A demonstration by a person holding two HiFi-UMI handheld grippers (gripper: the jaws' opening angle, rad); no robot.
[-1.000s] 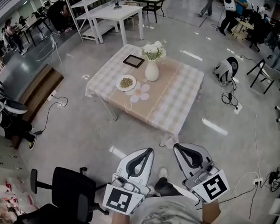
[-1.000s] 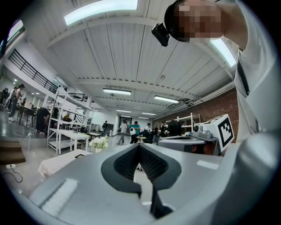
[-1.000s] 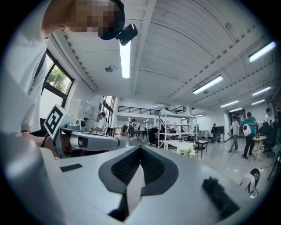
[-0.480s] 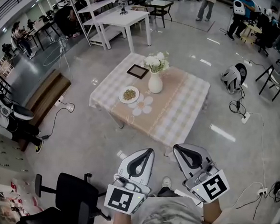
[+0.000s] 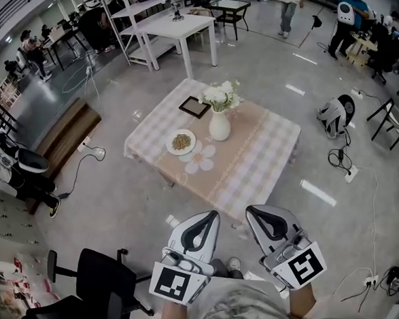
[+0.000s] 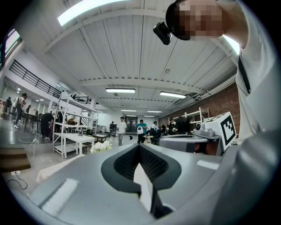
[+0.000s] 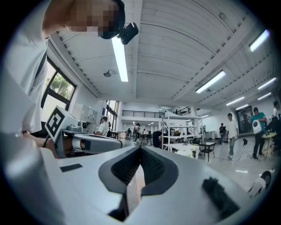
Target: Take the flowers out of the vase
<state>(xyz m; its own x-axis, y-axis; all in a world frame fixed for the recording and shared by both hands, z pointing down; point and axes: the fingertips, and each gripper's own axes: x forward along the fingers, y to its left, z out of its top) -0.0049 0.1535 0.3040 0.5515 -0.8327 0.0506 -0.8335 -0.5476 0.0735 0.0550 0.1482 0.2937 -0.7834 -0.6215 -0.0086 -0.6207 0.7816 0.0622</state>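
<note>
A white vase (image 5: 218, 126) with white flowers (image 5: 221, 95) stands on a low table with a checked cloth (image 5: 254, 160), well ahead of me. Both grippers are held close to my body, far short of the table. In the head view my left gripper (image 5: 205, 215) and right gripper (image 5: 256, 209) point level toward the table. The jaws of each are closed together with nothing between them. The flowers (image 6: 101, 146) show small past the left gripper (image 6: 139, 146) in the left gripper view. In the right gripper view the right gripper (image 7: 140, 147) fills the lower half.
On the table lie a plate of food (image 5: 182, 141) and a dark frame (image 5: 194, 107). A black office chair (image 5: 93, 292) stands at my lower left. A wooden bench (image 5: 62, 139), floor cables (image 5: 343, 162), white tables (image 5: 171, 26) and several people are around.
The table with the vase has drawn a little nearer and lower in the head view. Both grippers keep their pose in front of me, still closed.
</note>
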